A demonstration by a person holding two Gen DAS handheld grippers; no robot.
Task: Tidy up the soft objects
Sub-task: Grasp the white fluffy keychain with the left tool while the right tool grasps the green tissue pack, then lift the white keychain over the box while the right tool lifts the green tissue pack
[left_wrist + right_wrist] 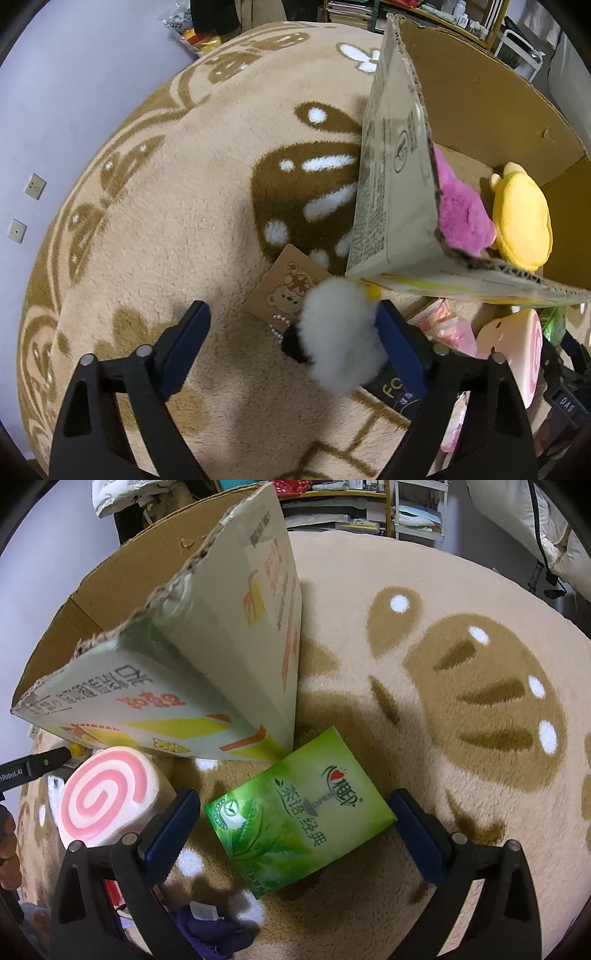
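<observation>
1. Left wrist view: left gripper [291, 343] fingers spread wide; the fluffy white pompom charm [340, 332] rests against the right finger on the carpet, beside the cardboard box [391, 177]. Centre first

2. Right wrist view: right gripper [293, 825] fingers wide apart, straddling the green tissue pack [299, 812]; lower squarely, then squeeze gently

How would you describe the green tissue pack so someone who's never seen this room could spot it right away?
Start at the big open cardboard box standing on the beige patterned rug. Just off the box's near corner, on the rug, lies a flat green tissue pack, between the fingers of the open right tool. It is the only glossy green item with leaf artwork, unlike the pink-and-white swirl cushion beside it.
</observation>
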